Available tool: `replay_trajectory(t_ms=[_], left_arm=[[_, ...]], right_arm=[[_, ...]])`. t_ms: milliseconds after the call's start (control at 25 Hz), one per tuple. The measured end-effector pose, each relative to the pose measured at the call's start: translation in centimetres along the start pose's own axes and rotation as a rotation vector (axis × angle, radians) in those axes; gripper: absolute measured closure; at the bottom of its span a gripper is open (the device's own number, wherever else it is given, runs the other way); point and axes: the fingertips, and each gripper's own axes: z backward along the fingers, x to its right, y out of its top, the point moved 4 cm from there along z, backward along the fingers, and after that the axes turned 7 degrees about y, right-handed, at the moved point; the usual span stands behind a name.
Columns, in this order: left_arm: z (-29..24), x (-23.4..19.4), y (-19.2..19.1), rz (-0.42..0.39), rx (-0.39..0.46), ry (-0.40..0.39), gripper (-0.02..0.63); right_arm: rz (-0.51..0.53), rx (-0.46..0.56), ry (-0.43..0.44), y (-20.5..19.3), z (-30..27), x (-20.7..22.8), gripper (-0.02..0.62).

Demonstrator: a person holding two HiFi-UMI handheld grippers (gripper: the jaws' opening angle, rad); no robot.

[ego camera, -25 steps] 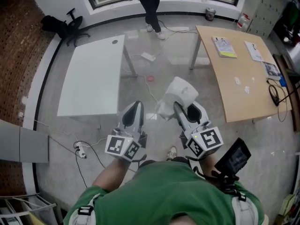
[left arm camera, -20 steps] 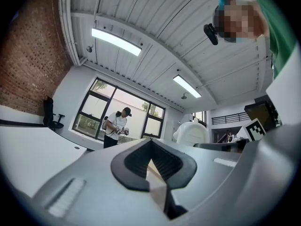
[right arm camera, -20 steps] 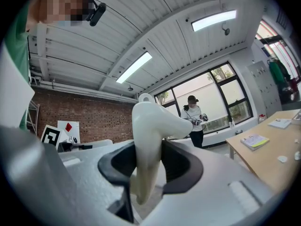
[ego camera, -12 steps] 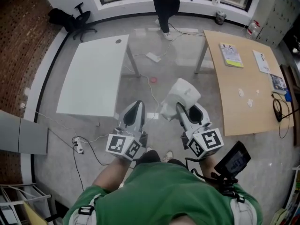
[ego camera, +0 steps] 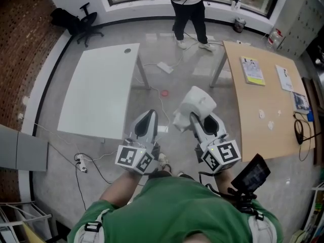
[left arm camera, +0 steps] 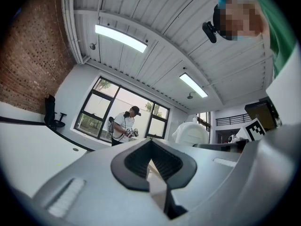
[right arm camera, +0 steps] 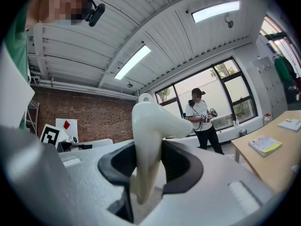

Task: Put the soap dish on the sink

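The white soap dish (ego camera: 196, 105) is clamped by its thin edge between the pads of our right tool (right arm camera: 149, 168). It rides out ahead of us over the floor, between the white counter (ego camera: 96, 90) and the wooden counter (ego camera: 263, 110), with no sink in sight. Our left tool (left arm camera: 151, 163) has its jaws together on nothing; we judge the hold narrow, so we should carry level, avoid swinging the overhanging dish, and find the sink before lowering.

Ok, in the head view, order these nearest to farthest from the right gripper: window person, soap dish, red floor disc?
1. soap dish, held by the right gripper.
2. red floor disc, ahead, leftward.
3. person, far by the window.
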Motion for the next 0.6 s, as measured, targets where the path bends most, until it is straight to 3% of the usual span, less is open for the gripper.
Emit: replay_trajectory(t_ms=[600], left_arm=[[-7.8, -6.9, 2.1, -0.015, 0.019, -0.047, 0.6]], right_arm=[[0.024, 0.027, -0.032, 1.5, -10.0, 3.1, 0.456]])
